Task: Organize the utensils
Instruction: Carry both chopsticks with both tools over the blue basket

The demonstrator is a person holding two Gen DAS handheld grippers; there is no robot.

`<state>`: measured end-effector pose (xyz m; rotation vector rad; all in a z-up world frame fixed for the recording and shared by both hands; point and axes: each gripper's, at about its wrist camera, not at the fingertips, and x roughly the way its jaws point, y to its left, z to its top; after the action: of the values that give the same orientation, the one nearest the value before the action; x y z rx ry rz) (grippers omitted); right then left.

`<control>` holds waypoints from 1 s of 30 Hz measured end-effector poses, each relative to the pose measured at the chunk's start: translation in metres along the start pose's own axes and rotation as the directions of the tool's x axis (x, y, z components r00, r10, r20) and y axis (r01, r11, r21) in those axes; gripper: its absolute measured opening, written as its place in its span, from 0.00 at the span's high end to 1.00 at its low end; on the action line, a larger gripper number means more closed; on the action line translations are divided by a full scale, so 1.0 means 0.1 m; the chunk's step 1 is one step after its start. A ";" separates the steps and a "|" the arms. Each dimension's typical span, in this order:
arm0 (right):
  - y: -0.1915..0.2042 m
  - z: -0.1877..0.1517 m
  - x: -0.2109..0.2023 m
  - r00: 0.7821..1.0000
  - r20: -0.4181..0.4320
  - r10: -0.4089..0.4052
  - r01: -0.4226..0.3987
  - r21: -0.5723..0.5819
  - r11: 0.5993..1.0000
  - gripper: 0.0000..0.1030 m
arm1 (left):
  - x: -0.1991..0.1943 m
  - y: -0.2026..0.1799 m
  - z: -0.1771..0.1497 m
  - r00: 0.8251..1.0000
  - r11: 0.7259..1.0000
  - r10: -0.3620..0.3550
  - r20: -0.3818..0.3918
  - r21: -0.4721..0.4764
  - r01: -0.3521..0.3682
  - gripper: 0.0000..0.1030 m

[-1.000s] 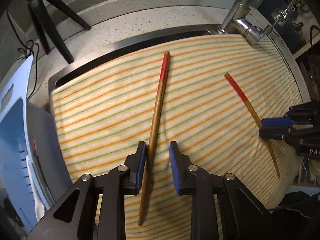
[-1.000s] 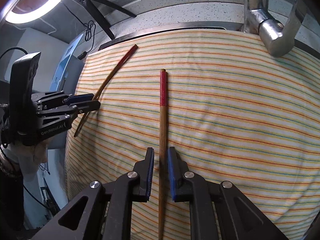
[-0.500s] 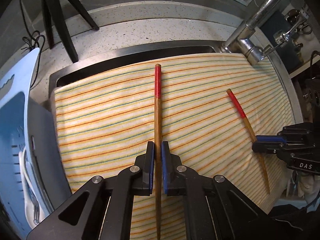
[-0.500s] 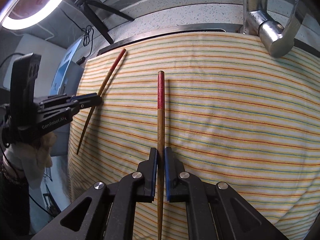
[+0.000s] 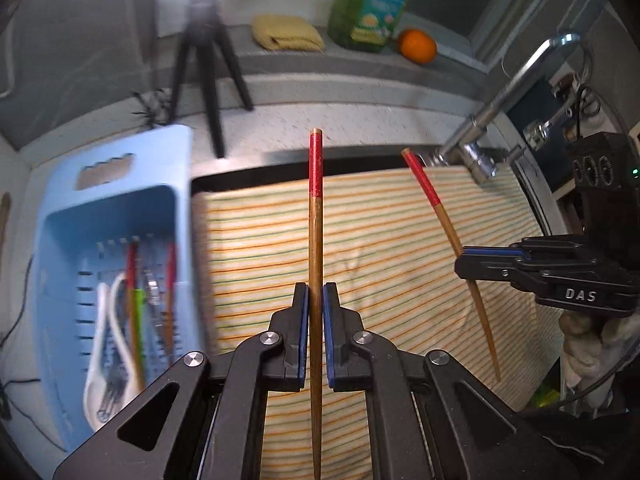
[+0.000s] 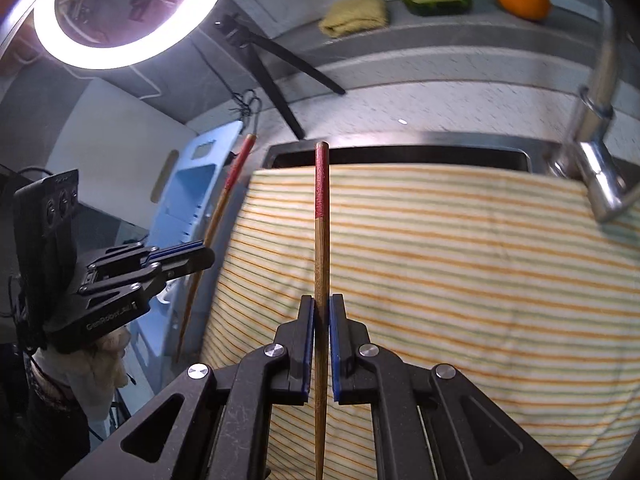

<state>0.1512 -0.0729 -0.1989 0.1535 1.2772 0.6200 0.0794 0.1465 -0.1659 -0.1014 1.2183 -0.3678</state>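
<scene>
A: Left wrist view first. What is the left gripper (image 5: 315,300) doing?

B: Its jaws are closed on a chopstick (image 5: 315,240), gripping the plain wooden shaft. The red end points away from the camera, and the stick is up off the striped cloth (image 5: 380,248).

A: And the other gripper?

B: The right gripper (image 5: 464,262) comes in from the right edge, seen side-on, clamped on a second chopstick (image 5: 448,232). That one leans, red end up near the faucet (image 5: 492,120), thin tip low over the cloth.

A: Anything to the left?

B: A blue basket (image 5: 116,184), blurred, beside the cloth. It holds utensils (image 5: 136,308), red, green and white handles among them; I cannot tell exactly which kinds.

A: Behind that?

B: A black tripod (image 5: 204,48), a folded yellow rag (image 5: 286,32), a green bottle (image 5: 372,0) and an orange (image 5: 418,46) along the back ledge.

A: Now the right wrist view.

B: The right gripper (image 6: 321,312) is shut on its chopstick (image 6: 321,240), red end forward, raised above the cloth (image 6: 460,260), which covers the sink (image 6: 400,148).

A: And the left one from here?

B: The left gripper (image 6: 200,256) sits at the left, holding its chopstick (image 6: 222,208) in front of the basket (image 6: 188,192). A ring light (image 6: 132,12) glows at the upper left.
</scene>
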 end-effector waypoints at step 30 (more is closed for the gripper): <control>1.61 0.66 1.34 0.994 -0.034 0.104 -0.104 -0.004 0.995 0.94 | -0.20 1.47 -0.44 0.999 0.973 0.021 0.026 -0.230 -0.014 0.95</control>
<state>0.1765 0.1443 -0.2209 0.2068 1.3060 0.7179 0.0651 0.2962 -0.2028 -0.2943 1.2302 -0.2078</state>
